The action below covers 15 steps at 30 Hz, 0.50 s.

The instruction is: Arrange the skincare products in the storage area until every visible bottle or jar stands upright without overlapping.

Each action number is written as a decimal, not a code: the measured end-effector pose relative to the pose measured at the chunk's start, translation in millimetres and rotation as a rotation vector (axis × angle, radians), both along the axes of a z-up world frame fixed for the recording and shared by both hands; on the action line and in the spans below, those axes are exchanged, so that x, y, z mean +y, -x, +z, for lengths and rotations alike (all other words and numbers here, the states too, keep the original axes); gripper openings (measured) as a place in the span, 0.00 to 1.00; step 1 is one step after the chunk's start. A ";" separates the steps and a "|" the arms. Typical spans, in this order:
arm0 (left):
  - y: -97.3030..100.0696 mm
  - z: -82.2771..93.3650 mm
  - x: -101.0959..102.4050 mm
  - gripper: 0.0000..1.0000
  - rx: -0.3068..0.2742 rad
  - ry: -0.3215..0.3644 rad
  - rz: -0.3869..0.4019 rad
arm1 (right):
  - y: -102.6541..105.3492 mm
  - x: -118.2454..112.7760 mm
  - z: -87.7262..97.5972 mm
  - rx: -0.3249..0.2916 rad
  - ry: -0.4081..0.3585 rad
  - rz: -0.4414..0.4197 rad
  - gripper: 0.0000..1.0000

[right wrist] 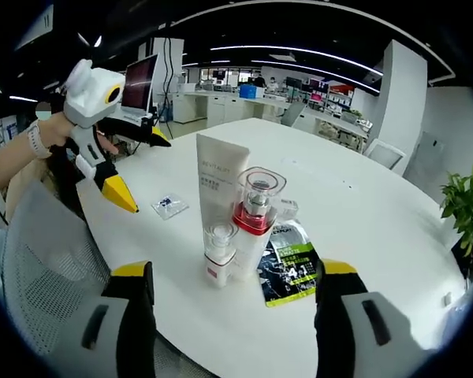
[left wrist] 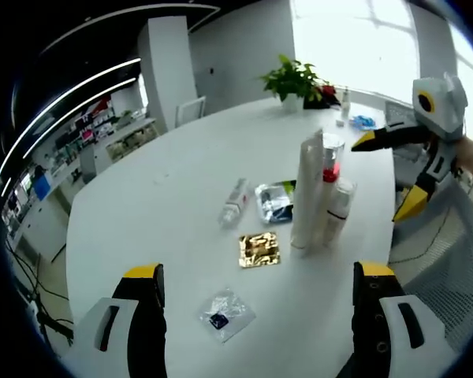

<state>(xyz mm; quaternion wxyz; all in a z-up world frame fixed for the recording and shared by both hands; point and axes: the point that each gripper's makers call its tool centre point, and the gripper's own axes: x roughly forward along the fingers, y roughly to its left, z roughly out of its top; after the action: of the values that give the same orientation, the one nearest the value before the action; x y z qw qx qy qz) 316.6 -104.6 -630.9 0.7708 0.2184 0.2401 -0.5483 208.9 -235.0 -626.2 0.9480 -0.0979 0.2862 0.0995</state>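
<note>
Three products stand upright in a tight cluster on the white table (left wrist: 158, 197): a tall white tube (left wrist: 307, 189), a bottle with a red collar (left wrist: 331, 161) and a small white bottle (left wrist: 339, 206). A small clear bottle (left wrist: 235, 201) lies on its side to their left. My left gripper (left wrist: 260, 311) is open and short of them. The right gripper (left wrist: 390, 173) hangs open beyond the cluster. In the right gripper view, the tube (right wrist: 221, 181), red-collared bottle (right wrist: 256, 209) and small bottle (right wrist: 218, 252) stand just ahead of my open right gripper (right wrist: 236, 272); the left gripper (right wrist: 139, 165) is open.
Flat sachets lie around: a dark one (left wrist: 276, 201) (right wrist: 288, 264), a gold one (left wrist: 258, 250) and a small clear one (left wrist: 225, 313) (right wrist: 169, 206). A potted plant (left wrist: 296, 79) and small items stand at the far edge. A mesh chair (right wrist: 39, 260) is at the table's edge.
</note>
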 end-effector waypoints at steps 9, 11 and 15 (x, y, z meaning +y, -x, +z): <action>-15.3 -3.9 -14.8 0.97 -0.004 -0.021 -0.025 | 5.0 9.6 -2.0 0.011 -0.063 0.035 0.64; -21.0 -5.7 -18.7 0.93 -0.010 -0.033 -0.033 | 6.1 12.8 -2.4 0.013 -0.076 0.047 0.60; -28.8 -9.4 -26.0 0.89 0.002 -0.052 -0.050 | 9.2 18.0 -4.2 0.023 -0.085 0.078 0.55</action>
<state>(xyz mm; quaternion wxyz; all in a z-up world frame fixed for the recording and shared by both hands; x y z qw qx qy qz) 345.4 -130.6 -640.4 0.7507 0.2437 0.2494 -0.5611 199.7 -217.0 -630.4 0.9433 -0.0674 0.2885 0.1496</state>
